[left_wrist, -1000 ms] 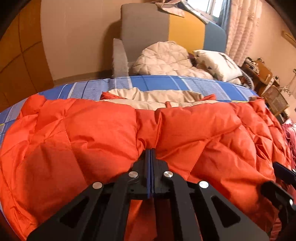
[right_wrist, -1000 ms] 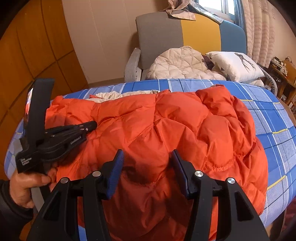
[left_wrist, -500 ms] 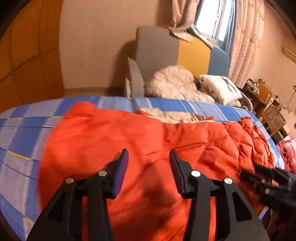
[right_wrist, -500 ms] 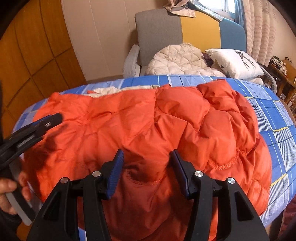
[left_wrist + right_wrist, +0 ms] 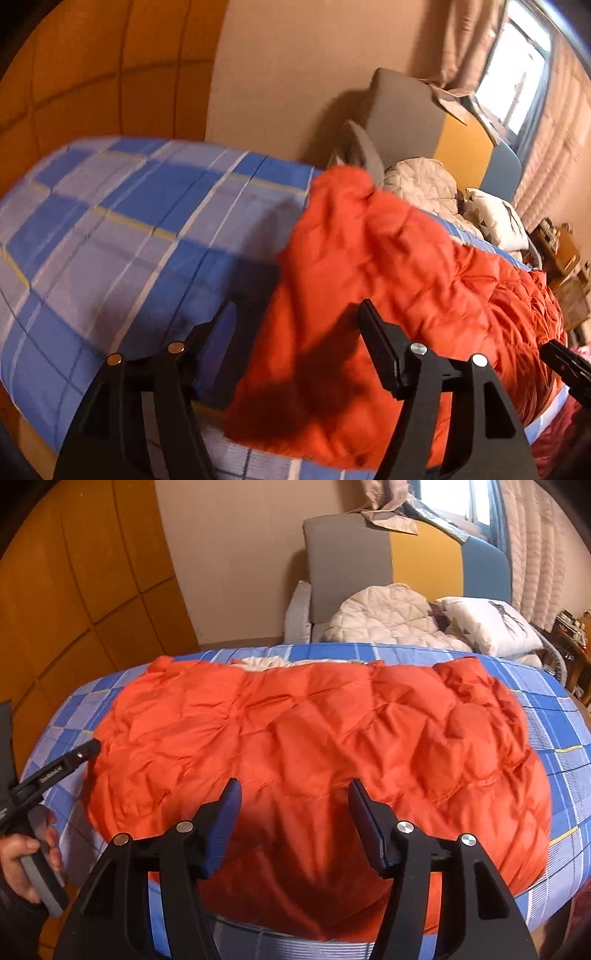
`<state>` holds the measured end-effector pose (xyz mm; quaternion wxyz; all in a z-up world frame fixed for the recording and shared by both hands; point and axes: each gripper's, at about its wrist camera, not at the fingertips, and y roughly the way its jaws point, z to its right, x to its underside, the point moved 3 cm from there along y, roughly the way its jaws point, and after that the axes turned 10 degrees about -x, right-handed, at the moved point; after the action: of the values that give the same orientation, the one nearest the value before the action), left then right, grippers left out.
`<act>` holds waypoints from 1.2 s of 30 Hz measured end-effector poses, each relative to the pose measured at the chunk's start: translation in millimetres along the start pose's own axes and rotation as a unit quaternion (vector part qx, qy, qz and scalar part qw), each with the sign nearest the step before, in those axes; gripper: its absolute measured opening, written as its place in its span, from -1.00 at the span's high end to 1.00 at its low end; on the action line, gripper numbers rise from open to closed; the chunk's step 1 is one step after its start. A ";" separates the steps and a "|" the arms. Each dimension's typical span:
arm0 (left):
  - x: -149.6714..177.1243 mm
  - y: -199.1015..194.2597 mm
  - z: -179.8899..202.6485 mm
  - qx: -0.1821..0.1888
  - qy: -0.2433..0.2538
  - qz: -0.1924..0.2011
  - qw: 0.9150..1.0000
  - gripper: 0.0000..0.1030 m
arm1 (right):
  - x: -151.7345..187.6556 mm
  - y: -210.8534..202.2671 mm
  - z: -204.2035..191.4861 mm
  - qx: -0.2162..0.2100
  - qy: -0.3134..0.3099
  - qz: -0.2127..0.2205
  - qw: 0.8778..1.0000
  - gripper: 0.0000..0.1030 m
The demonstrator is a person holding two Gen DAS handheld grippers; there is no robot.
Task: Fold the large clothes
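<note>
A puffy orange down jacket (image 5: 295, 723) lies spread across the bed, with cream lining (image 5: 266, 661) showing at its far edge. My right gripper (image 5: 295, 808) hovers over the jacket's near hem; its jaws are opening, and the fabric lies under the gap without the pads pressing it. My left gripper (image 5: 299, 332) stands over the jacket's (image 5: 388, 266) left edge, jaws also opening and gripping nothing. In the right wrist view the left gripper (image 5: 79, 755) sits at the far left, held by a hand (image 5: 22, 853). The right gripper's tip (image 5: 554, 354) shows at the left wrist view's right edge.
A blue plaid bed cover (image 5: 110, 229) is bare left of the jacket. Behind the bed stands a grey, yellow and blue armchair (image 5: 347, 565) holding a cream quilted garment (image 5: 384, 616) and a white pillow (image 5: 491, 624). Orange wall panels (image 5: 74, 590) rise left; a cluttered wooden table (image 5: 572, 635) stands right.
My left gripper let go of the jacket's middle fold, opened wide and swung left to the jacket's edge. My right gripper opened a little wider and shifted slightly over the hem.
</note>
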<state>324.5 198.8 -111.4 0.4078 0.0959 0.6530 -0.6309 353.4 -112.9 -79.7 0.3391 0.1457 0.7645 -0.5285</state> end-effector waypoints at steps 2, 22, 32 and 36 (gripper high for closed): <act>8.6 6.8 -10.3 0.021 -0.018 -0.017 0.999 -0.32 | 3.0 7.0 -0.7 0.005 -0.002 -0.006 1.000 -0.16; 36.1 8.1 -15.7 0.137 -0.032 -0.082 0.987 0.83 | 28.0 51.0 31.8 0.006 0.017 -0.068 0.998 -0.10; 30.8 -28.6 -32.5 0.066 -0.030 -0.035 0.997 0.28 | 14.0 49.5 49.4 -0.009 0.060 -0.049 0.997 -0.05; 16.4 -54.4 -12.6 0.073 -0.002 0.015 0.997 0.28 | 8.0 56.2 48.7 0.012 0.061 -0.039 0.997 -0.05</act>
<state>273.9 193.7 -83.2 0.4106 0.1336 0.6026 -0.6711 398.0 -135.7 -135.3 0.2696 0.1515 0.7826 -0.5403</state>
